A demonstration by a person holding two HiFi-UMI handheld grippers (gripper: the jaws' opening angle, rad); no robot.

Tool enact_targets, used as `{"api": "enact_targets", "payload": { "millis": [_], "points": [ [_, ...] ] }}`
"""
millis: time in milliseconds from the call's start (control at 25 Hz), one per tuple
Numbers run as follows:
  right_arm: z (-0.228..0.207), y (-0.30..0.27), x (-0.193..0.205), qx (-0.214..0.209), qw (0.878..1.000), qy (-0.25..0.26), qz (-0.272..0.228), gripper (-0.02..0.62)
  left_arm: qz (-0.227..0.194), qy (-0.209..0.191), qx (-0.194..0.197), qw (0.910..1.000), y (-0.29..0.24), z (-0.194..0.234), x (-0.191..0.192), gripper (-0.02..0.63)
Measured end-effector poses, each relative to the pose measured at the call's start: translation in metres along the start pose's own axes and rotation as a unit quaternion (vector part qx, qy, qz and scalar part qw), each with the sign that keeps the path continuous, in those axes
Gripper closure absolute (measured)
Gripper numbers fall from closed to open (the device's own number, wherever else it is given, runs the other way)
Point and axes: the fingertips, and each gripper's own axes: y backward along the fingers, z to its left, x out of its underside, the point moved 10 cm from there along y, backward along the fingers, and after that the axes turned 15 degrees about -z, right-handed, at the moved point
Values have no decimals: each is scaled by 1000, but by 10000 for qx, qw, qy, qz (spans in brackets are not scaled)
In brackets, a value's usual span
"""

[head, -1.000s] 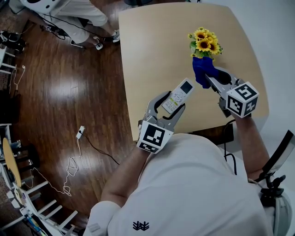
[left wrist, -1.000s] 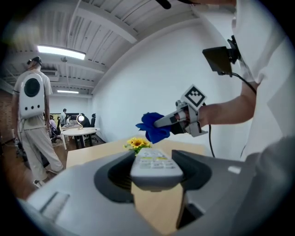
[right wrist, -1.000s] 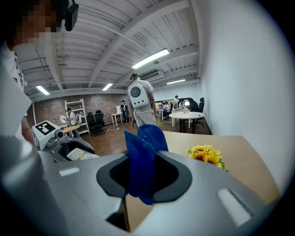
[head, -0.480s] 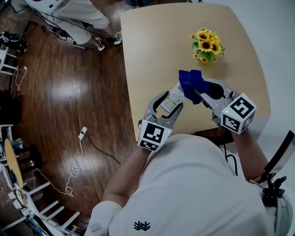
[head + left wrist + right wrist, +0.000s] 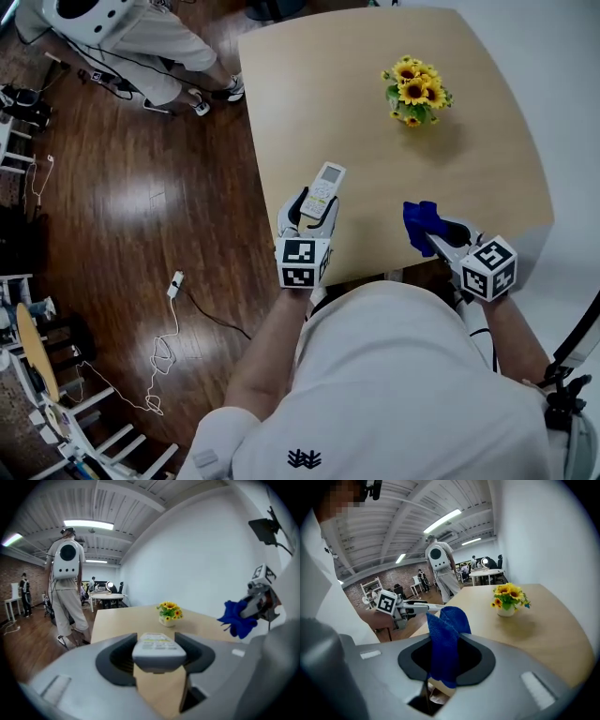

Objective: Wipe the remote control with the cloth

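A white remote control with a small screen at its far end sticks out of my left gripper, which is shut on its near end above the table's near left edge. In the left gripper view the remote fills the gap between the jaws. My right gripper is shut on a blue cloth over the table's near right edge, well apart from the remote. The cloth stands up between the jaws in the right gripper view, and the left gripper shows beyond it.
A small pot of yellow sunflowers stands at the far right of the light wooden table. To the left lies dark wooden floor with a white cable. A person in light clothes stands beyond the table's far left corner.
Both grippers have come back toward me and lower. The cloth was at the remote half a second ago; now it is pulled away to the right, and the remote sits further left.
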Motion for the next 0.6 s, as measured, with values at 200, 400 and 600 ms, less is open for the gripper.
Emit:
{"api": "enact_targets", "payload": {
  "millis": [200,400,600],
  "points": [
    [2,29,22,329,9992,-78,222,511,328,284,-471,9979,-11,19,29,339],
    [0,55,28,589,9978,-225,229,511,626,419,-787,9940,-24,20,54,339],
    [-3,71,38,694,9967,-318,289,511,990,430,-972,9894,-32,14,80,339]
  ]
}}
